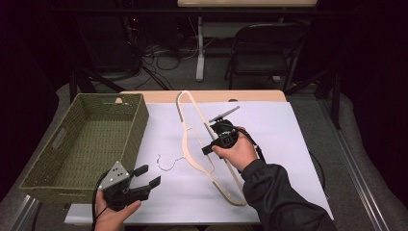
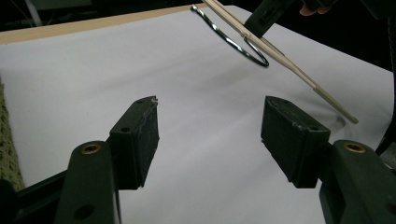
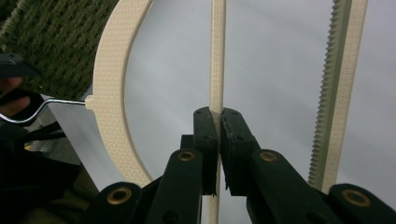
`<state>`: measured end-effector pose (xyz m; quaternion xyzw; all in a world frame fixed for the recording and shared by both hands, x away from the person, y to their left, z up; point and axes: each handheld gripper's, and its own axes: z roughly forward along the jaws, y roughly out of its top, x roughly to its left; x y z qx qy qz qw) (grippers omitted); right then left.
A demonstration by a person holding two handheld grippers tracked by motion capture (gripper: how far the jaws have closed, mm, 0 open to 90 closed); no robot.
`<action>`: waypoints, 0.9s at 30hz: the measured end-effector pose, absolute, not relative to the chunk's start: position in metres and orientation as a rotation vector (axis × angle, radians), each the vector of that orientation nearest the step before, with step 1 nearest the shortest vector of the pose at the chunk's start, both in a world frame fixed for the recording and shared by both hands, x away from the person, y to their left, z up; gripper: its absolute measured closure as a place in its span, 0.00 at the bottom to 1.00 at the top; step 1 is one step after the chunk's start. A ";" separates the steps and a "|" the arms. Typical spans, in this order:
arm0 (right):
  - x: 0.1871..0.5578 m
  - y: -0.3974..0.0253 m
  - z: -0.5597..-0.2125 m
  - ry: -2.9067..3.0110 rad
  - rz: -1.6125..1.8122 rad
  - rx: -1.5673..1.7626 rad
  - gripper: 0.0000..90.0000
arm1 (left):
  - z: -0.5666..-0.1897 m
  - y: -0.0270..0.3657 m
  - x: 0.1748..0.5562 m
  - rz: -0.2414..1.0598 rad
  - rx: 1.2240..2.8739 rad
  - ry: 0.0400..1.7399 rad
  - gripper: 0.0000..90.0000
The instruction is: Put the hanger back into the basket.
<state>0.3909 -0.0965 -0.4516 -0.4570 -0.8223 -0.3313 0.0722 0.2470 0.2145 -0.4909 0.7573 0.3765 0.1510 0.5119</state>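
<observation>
A cream plastic hanger (image 1: 196, 126) with a thin metal hook (image 1: 167, 164) stretches across the white sheet (image 1: 279, 139) at the table's middle. My right gripper (image 1: 208, 150) is shut on the hanger's thin inner bar (image 3: 216, 70), with the curved arm (image 3: 109, 70) to its left and the ribbed bar (image 3: 338, 79) to its right. In the left gripper view the hanger (image 2: 280, 58) and its hook (image 2: 233, 39) seem raised a little above the sheet. Near the front left, my left gripper (image 1: 148, 175) is open and holds nothing between its pads (image 2: 142, 135).
A green woven basket (image 1: 137, 130), with nothing in it, stands on the table's left side, close to the left gripper. Behind the table are a folding chair (image 1: 267, 48) and floor cables (image 1: 166, 55). The wooden table edge (image 1: 216, 95) shows at the back.
</observation>
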 end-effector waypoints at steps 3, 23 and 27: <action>0.394 -0.095 -0.452 -2.438 -1.005 -1.383 0.96 | -0.491 0.210 0.249 0.343 1.821 0.912 0.42; 0.404 -0.094 -0.451 -2.282 -1.134 -1.440 0.96 | -0.492 0.160 0.269 0.200 1.714 0.983 0.46; 0.404 -0.092 -0.452 -2.263 -1.151 -1.450 0.96 | -0.494 0.150 0.275 0.166 1.687 1.001 0.49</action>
